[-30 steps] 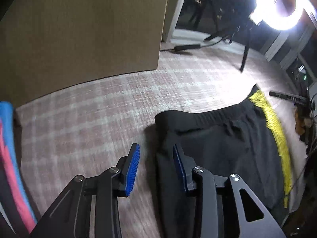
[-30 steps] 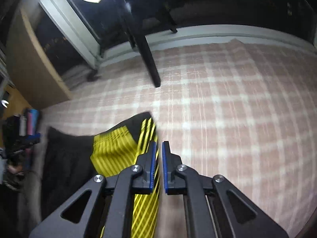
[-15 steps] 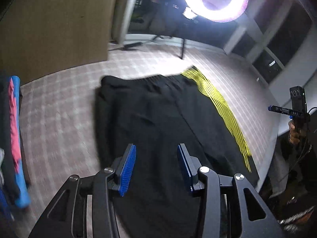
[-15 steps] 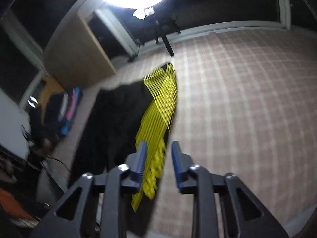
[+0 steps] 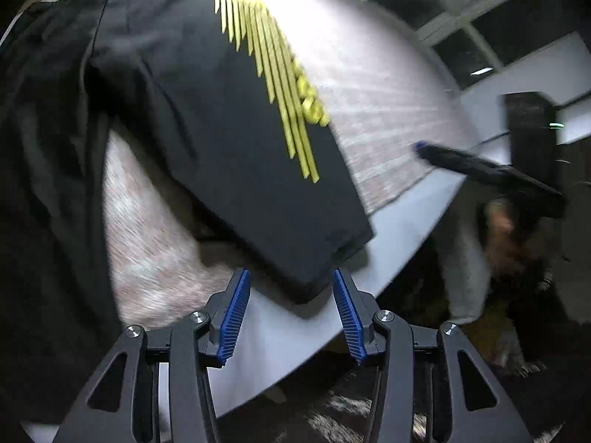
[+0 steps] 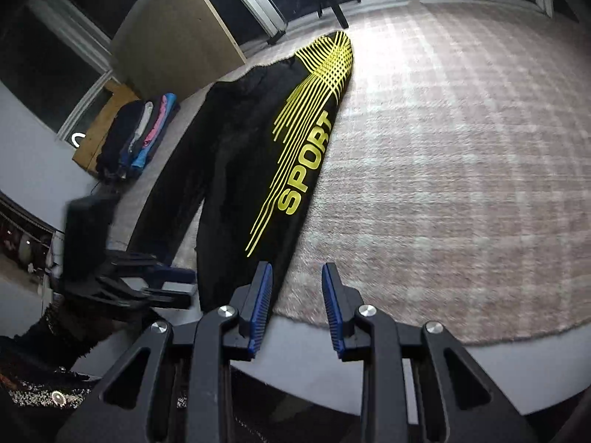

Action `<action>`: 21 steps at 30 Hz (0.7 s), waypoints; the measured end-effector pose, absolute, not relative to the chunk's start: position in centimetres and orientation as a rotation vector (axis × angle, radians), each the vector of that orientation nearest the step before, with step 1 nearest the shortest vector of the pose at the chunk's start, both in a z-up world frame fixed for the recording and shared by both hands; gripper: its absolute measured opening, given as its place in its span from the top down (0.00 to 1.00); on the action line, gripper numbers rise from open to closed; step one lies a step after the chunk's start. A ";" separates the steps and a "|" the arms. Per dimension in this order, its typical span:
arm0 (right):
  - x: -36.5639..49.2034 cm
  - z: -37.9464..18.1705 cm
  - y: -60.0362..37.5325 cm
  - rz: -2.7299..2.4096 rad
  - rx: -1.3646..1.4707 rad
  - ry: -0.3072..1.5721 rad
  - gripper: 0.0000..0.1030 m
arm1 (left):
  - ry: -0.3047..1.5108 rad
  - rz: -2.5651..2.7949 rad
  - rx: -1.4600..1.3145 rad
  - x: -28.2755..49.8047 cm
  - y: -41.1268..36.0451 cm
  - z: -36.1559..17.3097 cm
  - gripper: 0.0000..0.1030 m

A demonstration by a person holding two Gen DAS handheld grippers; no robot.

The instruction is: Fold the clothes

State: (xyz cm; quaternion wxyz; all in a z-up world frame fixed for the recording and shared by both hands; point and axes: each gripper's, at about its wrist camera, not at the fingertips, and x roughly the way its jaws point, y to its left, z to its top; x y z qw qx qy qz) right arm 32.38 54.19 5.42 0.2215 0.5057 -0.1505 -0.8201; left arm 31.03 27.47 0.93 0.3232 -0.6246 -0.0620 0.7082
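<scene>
Black track trousers (image 6: 236, 155) with yellow stripes and the word SPORT lie flat and lengthwise on a pink checked rug (image 6: 443, 147). In the left wrist view the hem of one trouser leg (image 5: 321, 258) lies just ahead of my left gripper (image 5: 290, 295), whose jaws are opening with nothing pressed between the blue pads. My right gripper (image 6: 297, 284) hovers open over the rug edge, right of the striped leg's hem, holding nothing. Each gripper shows blurred in the other's view: the left gripper (image 6: 181, 286) and the right gripper (image 5: 424, 149), with a hand behind it.
A pile of folded clothes (image 6: 144, 136) sits beside a wooden cabinet (image 6: 173, 48) at the far left. A dark tripod leg (image 6: 332, 3) stands past the waistband. Pale bare floor (image 6: 517, 361) borders the rug's near edge.
Both grippers swept back from the waistband end to the leg hems. The right jaws went from shut to open; the left jaws spread wider.
</scene>
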 end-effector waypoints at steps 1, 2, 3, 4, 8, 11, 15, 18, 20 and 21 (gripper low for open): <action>32.8 5.7 54.5 -2.271 1.381 -0.415 0.73 | -0.189 1.876 -1.631 31.0 27.5 1.0 0.52; 33.2 6.0 54.9 -2.275 1.369 -0.414 0.73 | -0.207 1.895 -1.634 30.9 27.6 1.1 0.51; 33.6 6.1 55.2 -2.284 1.361 -0.413 0.73 | -0.213 1.908 -1.639 30.7 27.8 1.2 0.51; 34.0 6.2 55.4 -2.293 1.352 -0.411 0.73 | -0.211 1.920 -1.640 30.7 28.0 1.3 0.54; 35.1 6.2 56.1 -2.322 1.332 -0.424 0.73 | -0.221 1.891 -1.673 31.0 28.0 0.9 0.91; 35.2 5.7 55.9 -2.318 1.333 -0.463 0.73 | -0.281 1.872 -1.687 31.1 27.0 0.9 0.92; 34.7 4.7 54.4 -2.307 1.350 -0.477 0.73 | -0.339 1.855 -1.645 31.1 25.6 2.4 0.97; 34.4 4.1 53.3 -2.304 1.361 -0.478 0.73 | -0.419 1.852 -1.590 30.4 23.8 4.2 0.99; 34.3 3.7 52.6 -2.297 1.365 -0.478 0.73 | -0.454 1.878 -1.550 29.9 22.3 5.6 1.00; 34.4 3.6 52.1 -2.293 1.368 -0.474 0.73 | -0.465 1.900 -1.529 29.7 21.3 6.4 1.00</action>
